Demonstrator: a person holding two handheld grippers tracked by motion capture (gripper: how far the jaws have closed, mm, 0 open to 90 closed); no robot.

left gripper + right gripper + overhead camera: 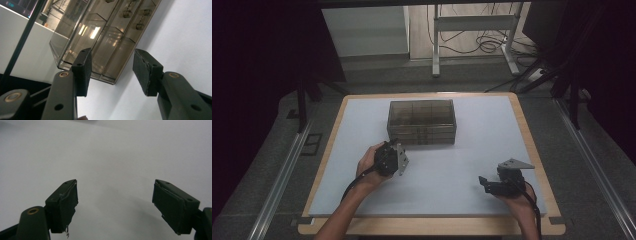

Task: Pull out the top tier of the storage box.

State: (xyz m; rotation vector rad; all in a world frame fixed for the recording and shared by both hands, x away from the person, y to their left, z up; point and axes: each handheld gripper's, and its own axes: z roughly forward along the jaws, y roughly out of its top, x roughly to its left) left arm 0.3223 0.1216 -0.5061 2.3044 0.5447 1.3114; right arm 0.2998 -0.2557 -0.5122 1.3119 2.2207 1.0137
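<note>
A smoky clear plastic organiser box [422, 121] with several compartments stands on the white table mat [462, 150], toward the back centre. Small parts lie in some compartments of the box [100, 37]. My left gripper [388, 148], rolled onto its side, sits just in front of the box's near left corner, apart from it. Its jaws are open with nothing between them, and that corner shows through the gap of the left gripper [111, 71]. My right gripper [484, 183] rests low at the front right, pointing left. The right gripper [115, 205] is wide open over bare mat.
The mat lies on a wooden tabletop [532, 145] whose edge frames it. Beyond the table stand a white desk frame [472, 30] with cables on the floor and dark curtains at both sides.
</note>
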